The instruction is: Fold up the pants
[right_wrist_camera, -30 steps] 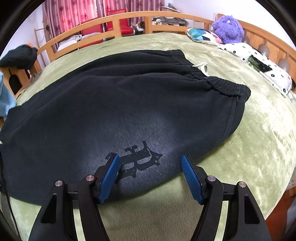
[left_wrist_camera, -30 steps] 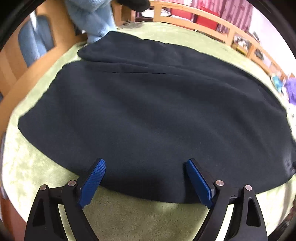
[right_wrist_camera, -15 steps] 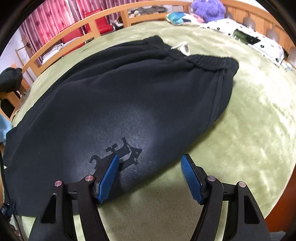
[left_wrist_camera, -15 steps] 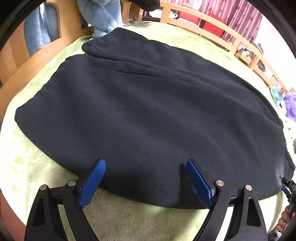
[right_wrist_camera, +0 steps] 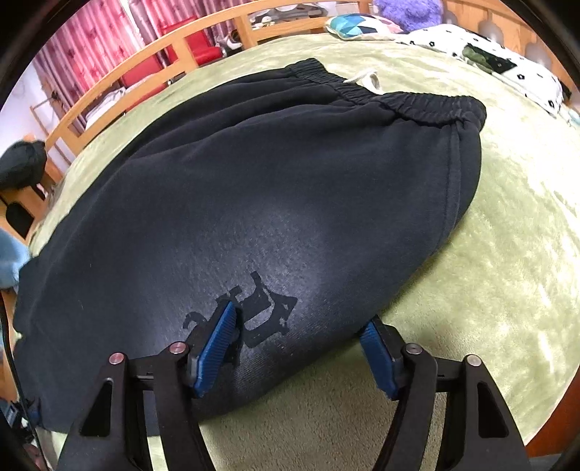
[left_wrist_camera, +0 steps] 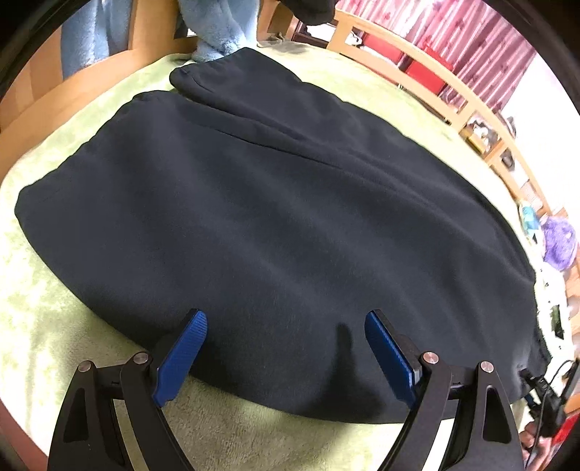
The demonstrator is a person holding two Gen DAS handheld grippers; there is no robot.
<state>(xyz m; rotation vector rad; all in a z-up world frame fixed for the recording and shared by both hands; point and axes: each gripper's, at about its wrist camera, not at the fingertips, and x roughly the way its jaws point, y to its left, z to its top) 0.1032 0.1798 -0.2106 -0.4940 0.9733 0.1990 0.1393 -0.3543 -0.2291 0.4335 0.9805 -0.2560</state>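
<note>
pants: dark pants (left_wrist_camera: 275, 224) lie spread flat on the green blanket (left_wrist_camera: 43, 326) that covers the bed; I use them as my landmark.
waistband: elastic waistband (right_wrist_camera: 417, 103) at the far right end of the pants in my right view, white drawstring (right_wrist_camera: 364, 78) poking out past it.
leg ends: two cuffs (left_wrist_camera: 188, 78) at the far left end of the pants in my left view, just beside a light blue fleece item (left_wrist_camera: 217, 32).
print: dark logo print (right_wrist_camera: 253, 311) on a faded patch near the pants' near edge.
left gripper: left gripper (left_wrist_camera: 286, 347) spread wide over the near edge of the pants, nothing pinched. Whether its blue pads (left_wrist_camera: 181, 358) touch the cloth I cannot tell.
right gripper: right gripper (right_wrist_camera: 297, 340) jaws closing, still apart; near hem of the pants sits between them, by the print.
right fingers: left pad (right_wrist_camera: 217, 344) over the pants at the print, right pad (right_wrist_camera: 377, 358) just off the pants' edge, over the blanket. Not clamped on the cloth as far as I see.
surroundings: wooden rail (right_wrist_camera: 152, 54) beyond the far side of the pants, purple plush (left_wrist_camera: 560, 242) well past the waistband end.
</note>
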